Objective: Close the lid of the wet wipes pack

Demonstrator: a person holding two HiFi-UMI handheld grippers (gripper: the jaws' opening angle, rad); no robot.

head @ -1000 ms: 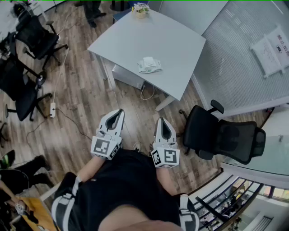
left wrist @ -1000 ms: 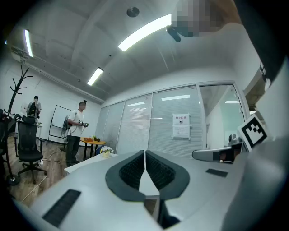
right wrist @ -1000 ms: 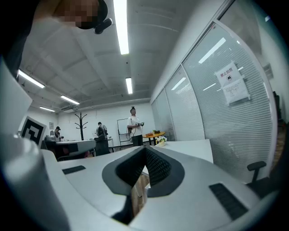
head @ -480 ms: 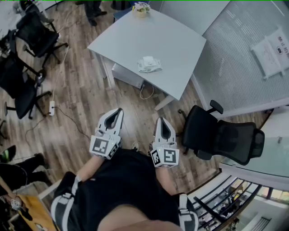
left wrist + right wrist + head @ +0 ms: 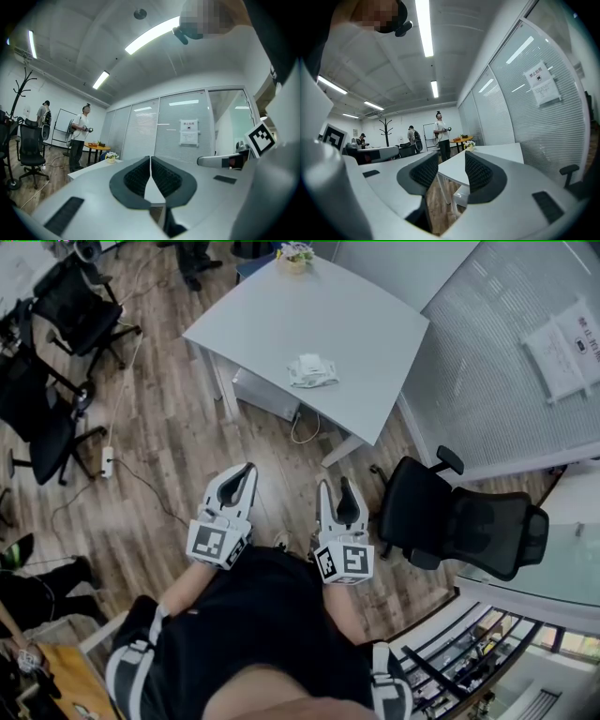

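Observation:
The wet wipes pack [image 5: 311, 371] lies on the white table [image 5: 272, 324], far ahead of both grippers; its lid state is too small to tell. I hold both grippers close to my body, above the wooden floor. My left gripper [image 5: 246, 471] is shut with nothing in it, and in the left gripper view its pads [image 5: 150, 176] meet. My right gripper [image 5: 340, 486] has its jaws opening, with a clear gap and nothing between them. In the right gripper view the right gripper [image 5: 451, 169] frames the table corner [image 5: 459, 173] through that gap.
A black office chair [image 5: 459, 521] stands right of my right gripper. Two more black chairs [image 5: 56, 324] are at the far left. A flower pot [image 5: 294, 259] sits on the table's far corner. People [image 5: 440, 133] stand further back in the room. A glass partition with blinds [image 5: 506, 352] runs along the right.
The right gripper's jaws have spread apart from shut. The left gripper stays shut. Both hands remain in about the same place.

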